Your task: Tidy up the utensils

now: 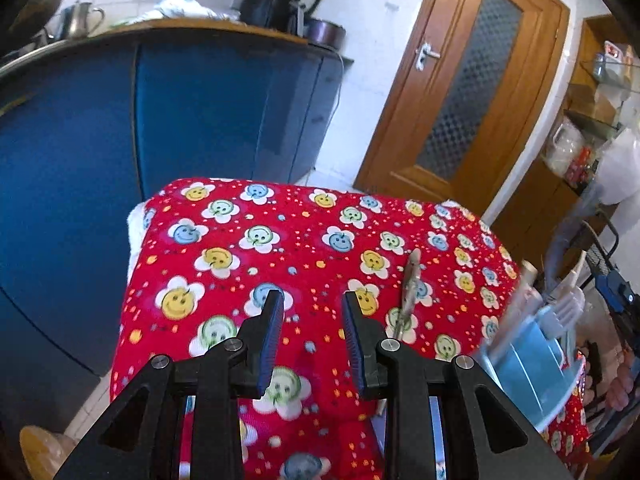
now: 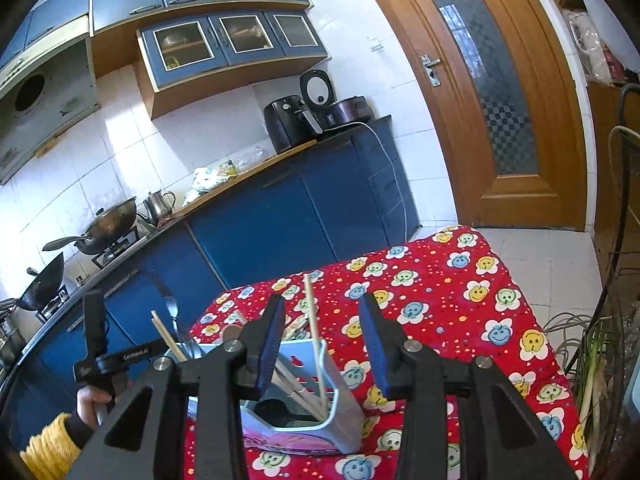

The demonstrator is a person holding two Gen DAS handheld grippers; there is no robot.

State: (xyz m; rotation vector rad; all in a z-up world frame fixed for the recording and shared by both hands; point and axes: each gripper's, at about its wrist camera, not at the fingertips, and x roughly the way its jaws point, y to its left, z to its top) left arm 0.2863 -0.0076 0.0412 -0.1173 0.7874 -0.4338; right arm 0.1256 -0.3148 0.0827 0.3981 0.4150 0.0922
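We see the left gripper (image 1: pixel 313 332) held over the table, which is draped in a red cloth (image 1: pixel 240 264) printed with smiling flowers; its blue-padded fingers (image 1: pixel 272 338) stand wide apart with nothing between them. At about two o'clock from those fingers a single metal utensil (image 1: pixel 409 292) lies flat on the cloth, its handle pointing away toward twelve; we cannot tell whether it is a spoon or a fork. Toward three o'clock, at the table's edge, sits a pale blue utensil holder (image 1: pixel 528 360), blurred, with light-coloured handles (image 1: pixel 560 300) rising out of it.

From the right wrist view, the right gripper (image 2: pixel 324 344) hangs above the same holder (image 2: pixel 340 412), its fingers (image 2: pixel 374 344) likewise wide and empty; the holder lies just below and between them, toward six o'clock. A wooden chopstick (image 2: pixel 314 332) stands in it, leaning slightly, and more chopsticks (image 2: pixel 170 338) and dark utensils (image 2: pixel 174 312) project from its far compartment at nine o'clock. Further toward eight o'clock we see the person's left hand (image 2: pixel 90 400), in a yellow sleeve (image 2: pixel 52 448), gripping the other tool's handle. Blue cabinets (image 2: pixel 280 216) run behind the table.
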